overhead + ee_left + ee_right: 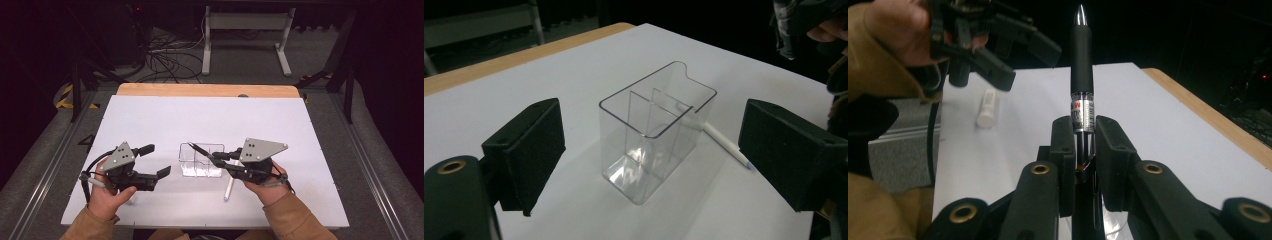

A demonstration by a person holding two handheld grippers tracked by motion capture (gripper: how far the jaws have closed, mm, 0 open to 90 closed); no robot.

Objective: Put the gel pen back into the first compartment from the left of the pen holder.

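The right gripper (pixel 212 156), right of centre in the high view, is clenched on a black pen (pixel 1082 75). In the right gripper view the pen stands up the middle of the frame from between the two pads: a black rubbery grip sleeve, a silver cone tip at the top, and a clear barrel section with a red and white printed label just above the pads. In the high view the pen (pixel 200 150) slants up and left from the jaws, its tip over the near right part of a clear plastic box (pixel 199 160) at the centre of the white table (pixel 150 120). The box (pixel 656 135) is an open-topped rectangular holder with thin dividers inside and a notched rim at its far corner. A white pen (pixel 724 142) lies flat on the table just behind the box in the left gripper view; in the high view it lies (pixel 229 187) lower right of the box. The left gripper (pixel 157 160), at the lower left, is released, its jaws spread wide with nothing between them, the box ahead.
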